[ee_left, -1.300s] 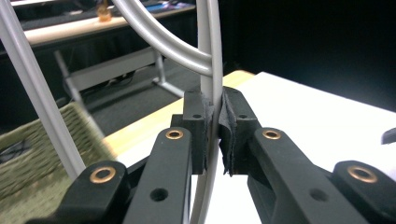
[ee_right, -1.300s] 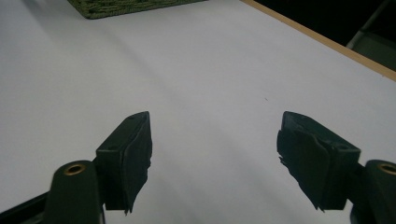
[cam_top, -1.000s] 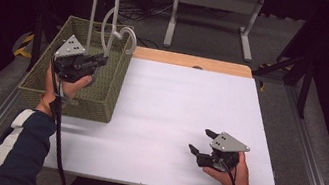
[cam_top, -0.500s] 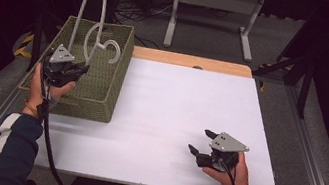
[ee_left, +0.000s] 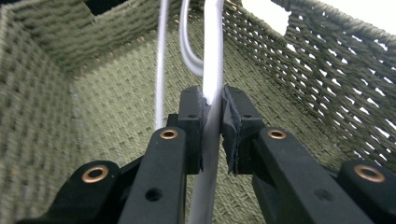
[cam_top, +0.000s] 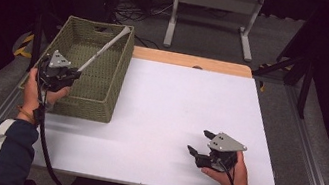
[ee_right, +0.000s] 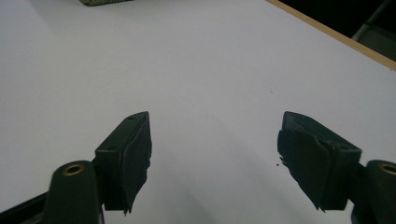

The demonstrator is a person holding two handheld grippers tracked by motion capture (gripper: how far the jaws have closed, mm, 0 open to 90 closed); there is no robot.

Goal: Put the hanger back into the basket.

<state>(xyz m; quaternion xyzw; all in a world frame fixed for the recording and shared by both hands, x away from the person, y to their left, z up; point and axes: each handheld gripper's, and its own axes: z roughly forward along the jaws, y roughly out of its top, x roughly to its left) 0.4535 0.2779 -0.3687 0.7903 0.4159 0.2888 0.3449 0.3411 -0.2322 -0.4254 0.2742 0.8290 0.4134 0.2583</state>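
White plastic hanger sits clamped between the left gripper's jaws, reaching ahead of them across the green woven basket to its far corner (a thinner white loop runs just beside it). Basket walls close in on both sides of the jaws. The left hand holds the gripper at the basket's near rim. The right gripper, jaws apart, rests low on the white table.
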